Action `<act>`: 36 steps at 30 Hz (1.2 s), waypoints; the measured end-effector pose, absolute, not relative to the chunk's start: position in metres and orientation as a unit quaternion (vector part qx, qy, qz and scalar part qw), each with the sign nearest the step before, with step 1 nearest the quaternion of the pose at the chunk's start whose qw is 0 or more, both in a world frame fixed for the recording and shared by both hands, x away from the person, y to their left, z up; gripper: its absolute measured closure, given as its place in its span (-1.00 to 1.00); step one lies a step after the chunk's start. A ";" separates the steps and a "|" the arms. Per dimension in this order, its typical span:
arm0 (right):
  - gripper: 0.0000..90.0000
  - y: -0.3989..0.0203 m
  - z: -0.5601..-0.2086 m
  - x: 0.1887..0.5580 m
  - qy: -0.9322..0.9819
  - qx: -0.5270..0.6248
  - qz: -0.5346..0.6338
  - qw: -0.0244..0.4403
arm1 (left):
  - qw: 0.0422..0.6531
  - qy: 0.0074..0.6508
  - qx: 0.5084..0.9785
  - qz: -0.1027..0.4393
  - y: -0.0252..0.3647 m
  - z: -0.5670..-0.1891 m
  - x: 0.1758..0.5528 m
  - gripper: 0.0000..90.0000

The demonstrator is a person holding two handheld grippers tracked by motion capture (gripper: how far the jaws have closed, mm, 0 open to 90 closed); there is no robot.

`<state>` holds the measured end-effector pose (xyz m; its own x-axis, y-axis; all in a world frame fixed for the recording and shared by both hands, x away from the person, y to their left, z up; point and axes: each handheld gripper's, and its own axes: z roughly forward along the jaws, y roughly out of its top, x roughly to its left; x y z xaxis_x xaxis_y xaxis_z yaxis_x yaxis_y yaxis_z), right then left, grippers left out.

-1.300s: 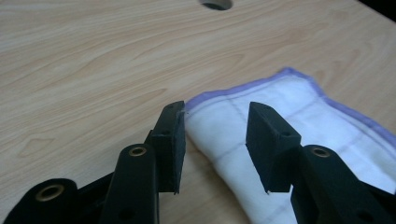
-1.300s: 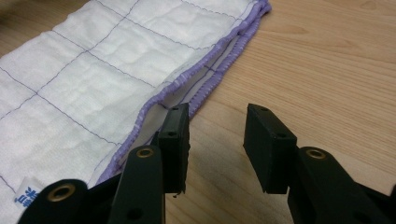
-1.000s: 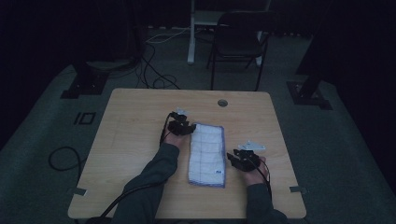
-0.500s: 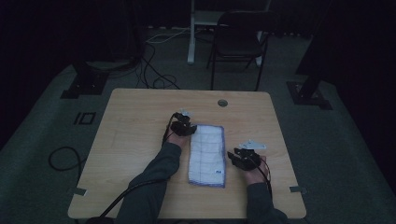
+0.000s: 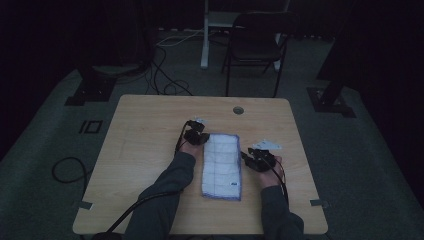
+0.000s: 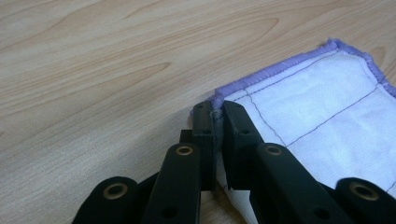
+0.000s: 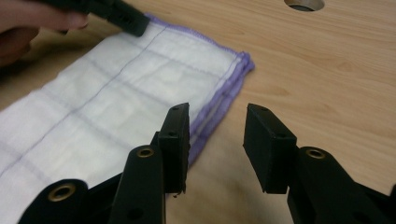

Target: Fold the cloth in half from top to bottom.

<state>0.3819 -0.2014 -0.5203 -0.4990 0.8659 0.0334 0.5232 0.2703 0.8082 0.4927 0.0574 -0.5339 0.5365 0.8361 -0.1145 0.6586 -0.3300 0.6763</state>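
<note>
Since the earlier frame your left gripper (image 6: 218, 116) has been closing its jaws, and they are now pinching the purple-hemmed far left corner of the folded white cloth (image 5: 222, 165), which is lying flat at the middle of the worktop (image 5: 150, 125). Your right gripper (image 7: 215, 140) is hovering with jaws about half open beside the cloth's right edge, holding nothing. Risk, as I am judging it: the pinch is catching only the hem, maybe only the top layer, so lifting now could let the corner slip free or peel the fold open unevenly.
</note>
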 end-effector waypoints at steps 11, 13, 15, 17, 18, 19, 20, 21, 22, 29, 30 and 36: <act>0.37 -0.179 -0.526 0.427 0.769 0.464 0.390 0.204 | 0.341 0.459 0.809 0.135 0.057 -0.534 0.491 0.90; 0.37 -0.178 -0.529 0.437 0.771 0.467 0.381 0.204 | 0.342 0.456 0.810 0.140 0.056 -0.534 0.490 0.90; 0.36 -0.178 -0.535 0.451 0.772 0.477 0.369 0.200 | 0.342 0.456 0.809 0.141 0.056 -0.534 0.490 0.90; 0.36 -0.178 -0.537 0.455 0.771 0.480 0.369 0.196 | 0.341 0.456 0.810 0.142 0.056 -0.534 0.489 0.90; 0.35 -0.178 -0.538 0.463 0.772 0.485 0.363 0.193 | 0.340 0.456 0.810 0.143 0.056 -0.534 0.489 0.90; 0.35 -0.178 -0.538 0.463 0.772 0.485 0.363 0.193 | 0.340 0.456 0.810 0.143 0.056 -0.534 0.489 0.90; 0.35 -0.177 -0.538 0.469 0.774 0.486 0.360 0.189 | 0.340 0.456 0.810 0.143 0.056 -0.534 0.489 0.90; 0.35 -0.177 -0.538 0.469 0.774 0.486 0.360 0.189 | 0.339 0.456 0.811 0.143 0.055 -0.534 0.489 0.90; 0.34 -0.176 -0.538 0.472 0.774 0.487 0.359 0.188 | 0.337 0.454 0.812 0.144 0.055 -0.533 0.490 0.90; 0.22 -0.172 -0.539 0.487 0.777 0.493 0.350 0.173 | 0.336 0.454 0.812 0.145 0.055 -0.533 0.489 0.90; 0.21 -0.172 -0.539 0.487 0.778 0.493 0.349 0.171 | 0.335 0.454 0.813 0.145 0.055 -0.533 0.489 0.90; 0.24 -0.169 -0.538 0.486 0.784 0.489 0.340 0.178 | 0.332 0.454 0.814 0.147 0.054 -0.533 0.489 0.90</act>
<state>0.4863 -0.1688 -0.5382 -0.4589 0.8869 0.0535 0.6450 0.2912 0.7065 0.4893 0.0540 -0.5328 0.5446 0.8365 -0.0611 0.6407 -0.3679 0.6739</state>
